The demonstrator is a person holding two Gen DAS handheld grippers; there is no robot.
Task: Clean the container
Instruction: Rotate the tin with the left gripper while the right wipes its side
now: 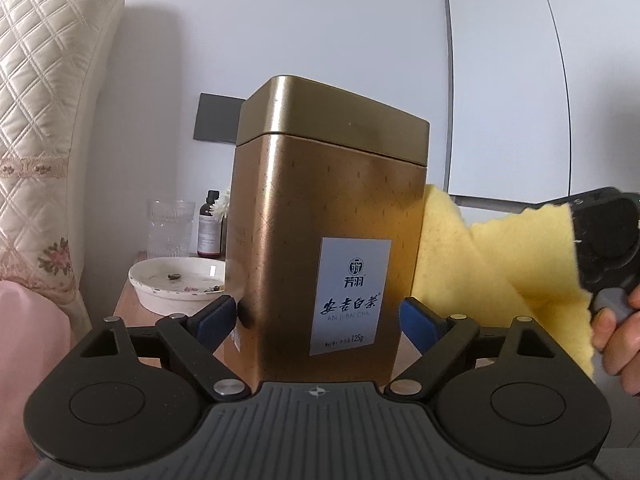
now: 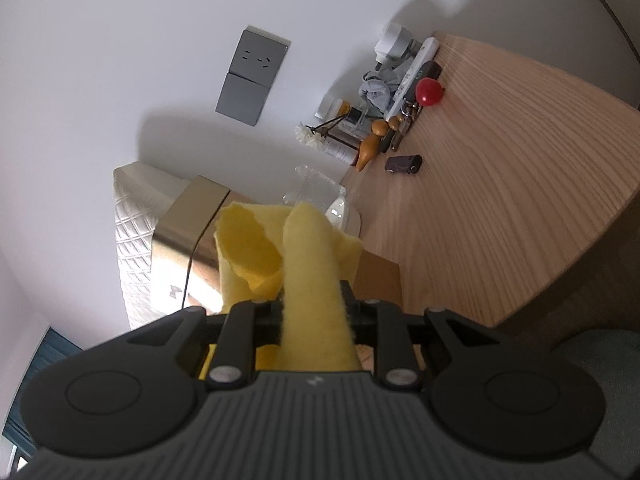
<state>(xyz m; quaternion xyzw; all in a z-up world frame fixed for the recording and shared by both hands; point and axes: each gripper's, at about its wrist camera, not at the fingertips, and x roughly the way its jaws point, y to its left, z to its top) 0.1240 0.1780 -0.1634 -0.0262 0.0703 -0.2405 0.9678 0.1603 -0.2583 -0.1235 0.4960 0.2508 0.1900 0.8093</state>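
A tall gold tea tin (image 1: 320, 220) with a closed lid and a white label stands upright. My left gripper (image 1: 318, 320) is shut on the tin's lower body, a blue pad on each side. My right gripper (image 2: 310, 300) is shut on a yellow cloth (image 2: 308, 264). In the left wrist view the yellow cloth (image 1: 492, 264) lies against the tin's right side, and the right gripper's body shows at the right edge. In the right wrist view the tin (image 2: 188, 220) lies just beyond the cloth.
A white dish (image 1: 176, 284) with crumbs, a clear glass (image 1: 168, 228) and a dark bottle (image 1: 210, 224) stand behind the tin on the left. A quilted headboard (image 1: 44, 120) is far left. A wooden tabletop (image 2: 500, 184) carries several small items, among them a red ball (image 2: 429, 93).
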